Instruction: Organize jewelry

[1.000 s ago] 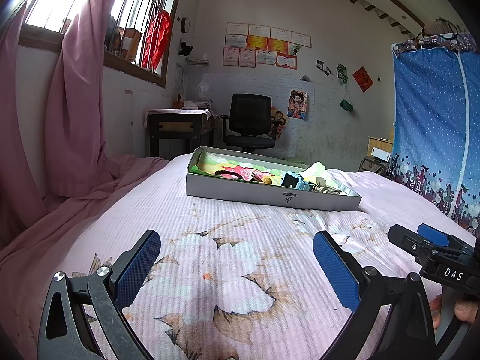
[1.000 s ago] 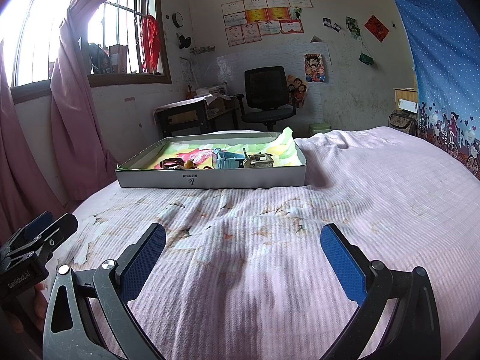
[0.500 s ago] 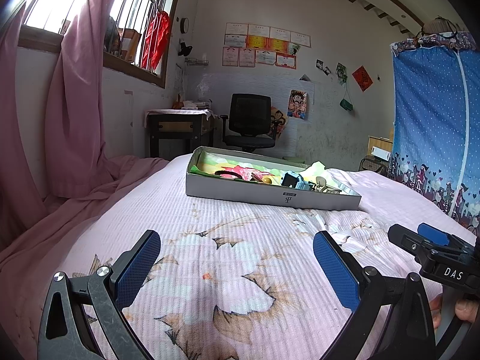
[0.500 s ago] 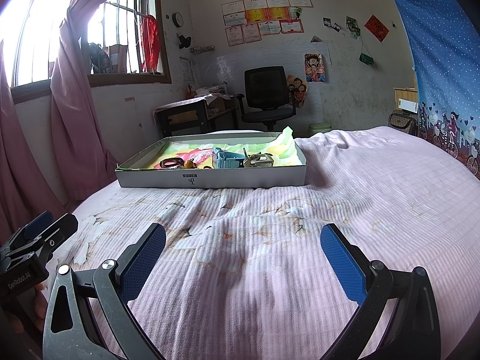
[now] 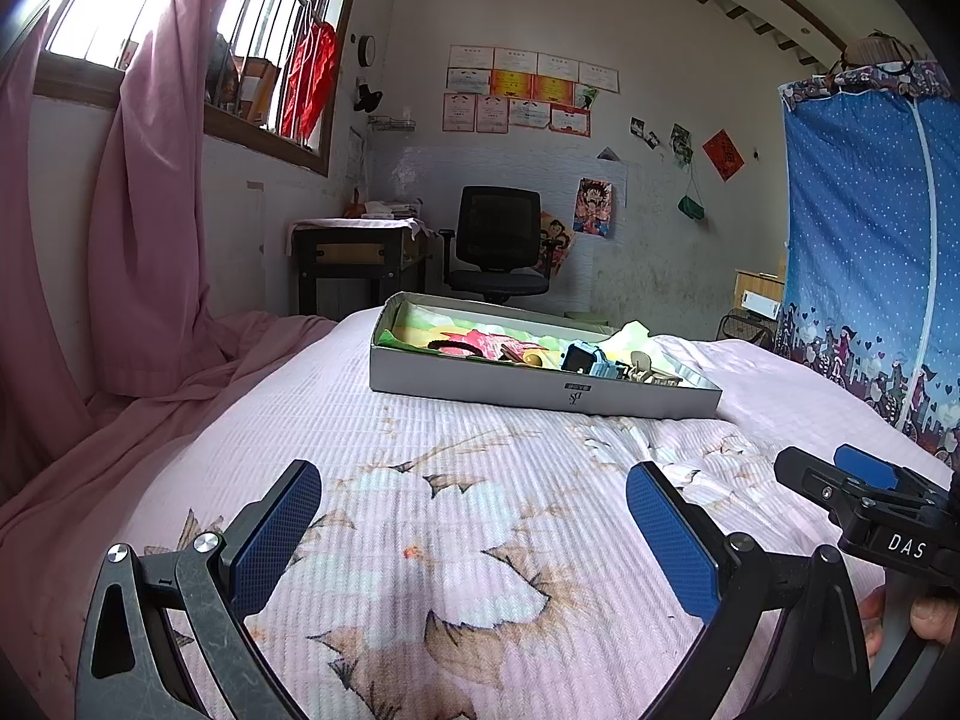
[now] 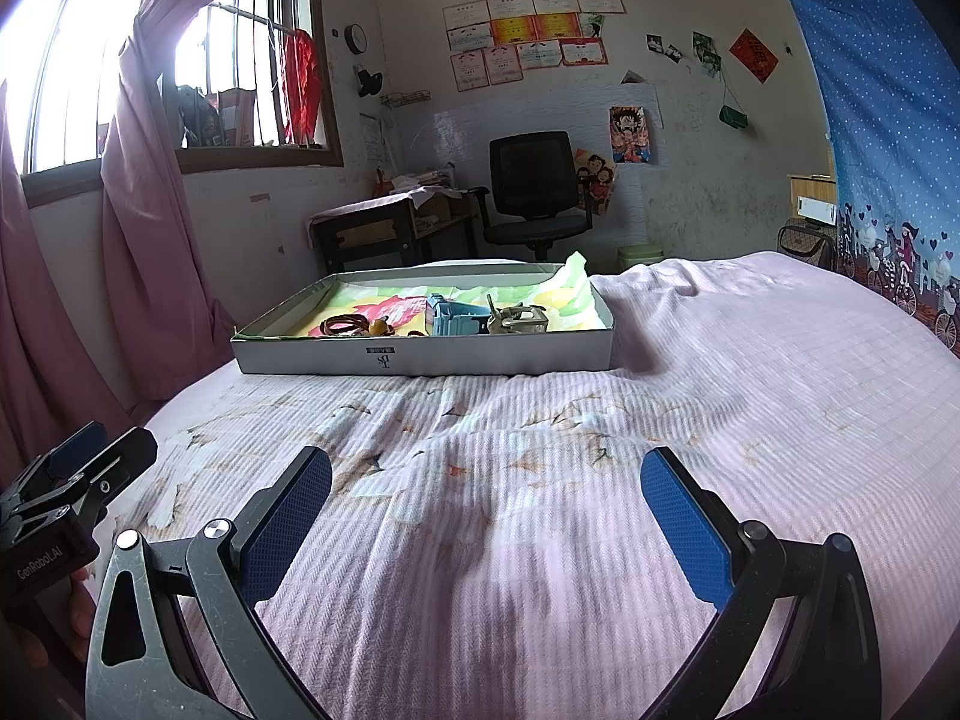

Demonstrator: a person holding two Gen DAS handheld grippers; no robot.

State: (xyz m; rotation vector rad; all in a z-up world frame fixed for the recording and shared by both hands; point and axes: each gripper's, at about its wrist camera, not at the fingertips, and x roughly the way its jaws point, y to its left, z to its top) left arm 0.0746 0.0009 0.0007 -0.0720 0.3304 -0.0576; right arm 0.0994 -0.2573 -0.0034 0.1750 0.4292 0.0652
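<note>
A shallow grey cardboard box (image 5: 540,393) (image 6: 420,357) lies on the pink floral bedspread, well ahead of both grippers. It is lined with colourful paper and holds a dark cord bracelet (image 6: 342,324), a small blue box (image 6: 453,315) (image 5: 585,360) and a pale metallic piece (image 6: 519,319). My left gripper (image 5: 474,516) hovers low over the bedspread, open, with nothing between its blue pads. My right gripper (image 6: 486,510) is also open and empty, and shows at the right edge of the left wrist view (image 5: 864,480).
The bed (image 6: 750,420) spreads wide to the right and front. Pink curtains (image 5: 138,240) hang at the left by a barred window. Beyond the bed stand a dark desk (image 5: 360,258) and an office chair (image 5: 498,246). A blue fabric wardrobe (image 5: 870,252) rises at the right.
</note>
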